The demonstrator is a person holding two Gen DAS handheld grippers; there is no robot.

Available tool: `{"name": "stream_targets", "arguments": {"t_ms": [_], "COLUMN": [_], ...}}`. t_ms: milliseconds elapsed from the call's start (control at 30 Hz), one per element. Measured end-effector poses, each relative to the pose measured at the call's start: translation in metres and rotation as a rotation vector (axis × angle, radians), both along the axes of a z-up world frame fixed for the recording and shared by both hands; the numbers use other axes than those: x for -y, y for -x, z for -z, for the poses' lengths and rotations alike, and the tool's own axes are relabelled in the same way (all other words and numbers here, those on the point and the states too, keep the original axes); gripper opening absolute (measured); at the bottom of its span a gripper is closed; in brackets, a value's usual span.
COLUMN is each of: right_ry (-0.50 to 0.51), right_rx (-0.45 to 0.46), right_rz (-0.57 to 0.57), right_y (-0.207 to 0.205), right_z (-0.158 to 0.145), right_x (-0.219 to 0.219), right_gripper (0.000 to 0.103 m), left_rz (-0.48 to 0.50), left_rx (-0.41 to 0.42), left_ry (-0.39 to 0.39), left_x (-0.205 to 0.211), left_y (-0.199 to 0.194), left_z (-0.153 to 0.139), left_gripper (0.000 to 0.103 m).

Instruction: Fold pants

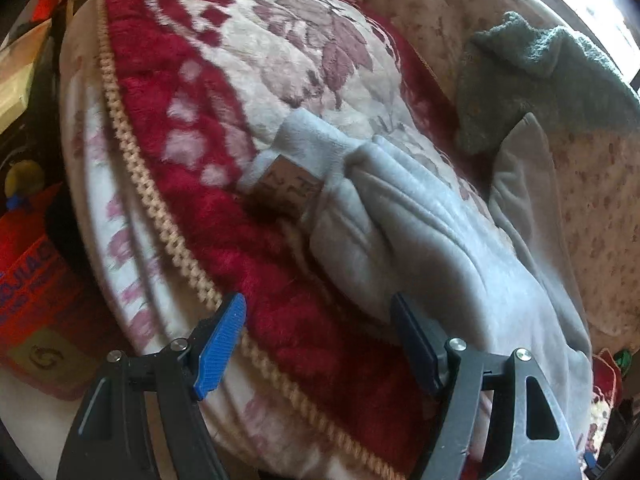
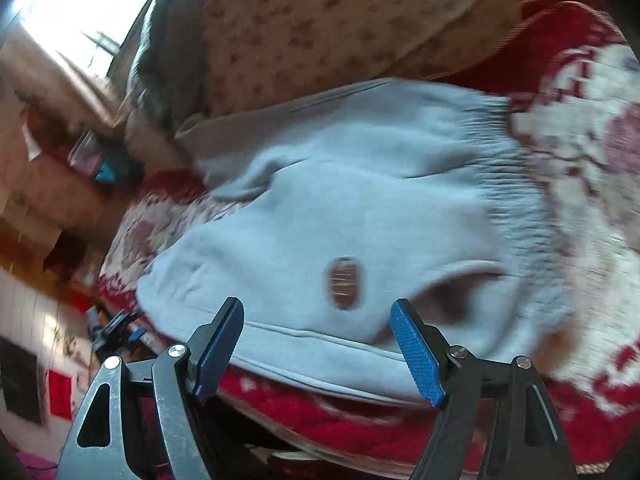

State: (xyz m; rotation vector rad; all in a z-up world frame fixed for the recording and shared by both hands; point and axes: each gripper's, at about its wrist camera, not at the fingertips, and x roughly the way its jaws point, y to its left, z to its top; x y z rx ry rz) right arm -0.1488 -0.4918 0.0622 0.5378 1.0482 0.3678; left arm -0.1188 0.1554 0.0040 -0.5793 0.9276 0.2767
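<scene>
Light grey-blue fleece pants (image 1: 420,240) lie on a red and cream floral blanket (image 1: 192,160). In the left wrist view the leg end with a small label points away from me. My left gripper (image 1: 320,344) is open and empty, just short of the pants' near edge. In the right wrist view the pants (image 2: 360,216) show their elastic waistband (image 2: 516,184) at the right and a brown oval patch (image 2: 344,282). My right gripper (image 2: 318,344) is open and empty, its fingertips (image 2: 416,352) at the pants' near side seam.
A dark grey-green towel (image 1: 532,76) and a beige spotted cover (image 1: 592,184) lie behind the pants. The blanket's braided cord edge (image 1: 160,216) runs along the left. Red bags and boxes (image 1: 32,280) stand beside the bed. A bright window (image 2: 80,4) is at the back.
</scene>
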Motion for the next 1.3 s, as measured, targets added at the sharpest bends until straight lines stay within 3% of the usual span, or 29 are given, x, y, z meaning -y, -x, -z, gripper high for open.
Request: {"name": "stream_targets", "arguments": {"t_ms": [67,133,300,400,567,600,733,800,933,1033,1300], "right_ry": [-0.001,-0.001,-0.004,-0.002,0.016,0.014,0.036,0.042,0.094,0.123,0.264], "right_rx": [0.007,0.015,0.020,0.027,0.008,0.000,-0.025,-0.024,0.014,0.038,0.106], "right_rz": [-0.036,-0.058,-0.093,-0.111,-0.113,-0.110,-0.098,-0.103,-0.091,-0.106,-0.123], "right_y": [-0.004,-0.007,-0.014,-0.015,-0.022,-0.024,-0.028,-0.032,-0.044,-0.063,-0.124], "right_z": [-0.002,-0.002,-0.001,-0.003,0.008,0.011,0.021,0.022,0.013,0.008,-0.003], "right_x": [-0.015,-0.026,-0.039,-0.044,-0.047,-0.047,-0.046,-0.042,-0.033,-0.026,0.010], "right_gripper": [0.081,0.081,0.081,0.081,0.082,0.082,0.085,0.086,0.090,0.093,0.093], "left_rz": [-0.003,0.028,0.105,0.099,0.089,0.076,0.020,0.020,0.070,0.138,0.299], "left_rx": [0.029,0.060,0.056,0.060,0.007,0.006,0.019,0.053,0.110,0.132,0.124], "left_ry": [0.010,0.003,-0.070,-0.088,-0.100,-0.097,-0.121,-0.139,-0.151,-0.103,-0.013], "left_x": [-0.001,0.002,0.008,-0.006,-0.016,-0.016,-0.011,-0.003,0.022,0.046,0.119], "left_y": [-0.010,-0.020,-0.027,-0.015,-0.012,-0.012,-0.006,-0.005,-0.017,-0.040,-0.128], "left_z": [0.000,-0.001,-0.010,-0.019,-0.009,-0.009,-0.019,-0.031,-0.054,-0.063,-0.066], "left_gripper": [0.068,0.032,0.020,0.015,0.014,0.015,0.057,0.059,0.080,0.086,0.087]}}
